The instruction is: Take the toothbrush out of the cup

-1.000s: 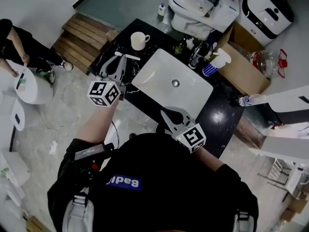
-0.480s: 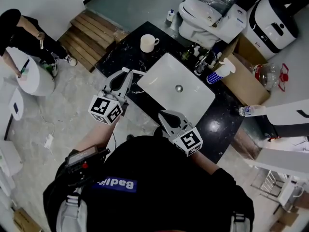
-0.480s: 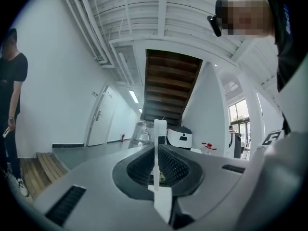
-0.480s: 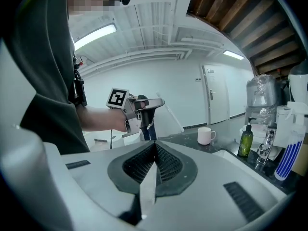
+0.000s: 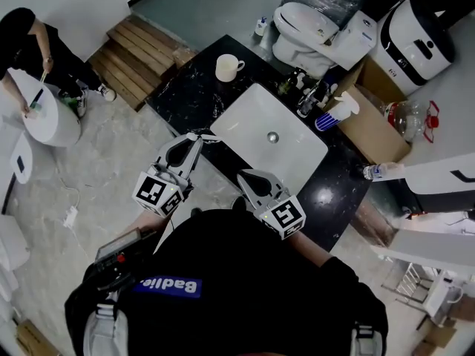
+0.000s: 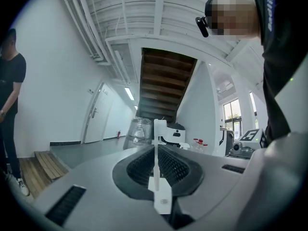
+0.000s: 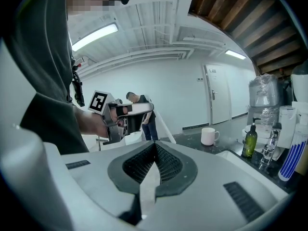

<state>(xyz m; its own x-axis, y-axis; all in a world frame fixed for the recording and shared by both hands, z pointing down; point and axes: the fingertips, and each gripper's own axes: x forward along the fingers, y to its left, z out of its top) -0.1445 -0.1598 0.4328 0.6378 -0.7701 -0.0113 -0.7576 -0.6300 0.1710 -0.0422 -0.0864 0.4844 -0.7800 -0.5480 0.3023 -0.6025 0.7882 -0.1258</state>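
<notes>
A cream mug (image 5: 227,67) stands on the far left of the black counter (image 5: 189,87); it also shows in the right gripper view as the mug (image 7: 209,135). My left gripper (image 5: 194,136) hovers over the counter's front edge, well short of the mug. It is shut on a thin white toothbrush (image 6: 157,177), which sticks out past its tips as the toothbrush (image 5: 208,136) and toothbrush (image 7: 163,125). My right gripper (image 5: 245,175) is at the sink's near edge. Its jaws are shut with nothing between them.
A white sink (image 5: 245,117) is set into the counter. Bottles and a tap (image 5: 304,87) stand behind it, beside a blue striped cup (image 5: 326,117). A toilet (image 5: 308,24) and a cardboard box (image 5: 371,117) lie beyond. A person (image 5: 30,43) stands far left near wooden steps (image 5: 137,50).
Both grippers have drawn back toward me, away from the mug. The left one carries the toothbrush from near the mug to the counter's front edge.
</notes>
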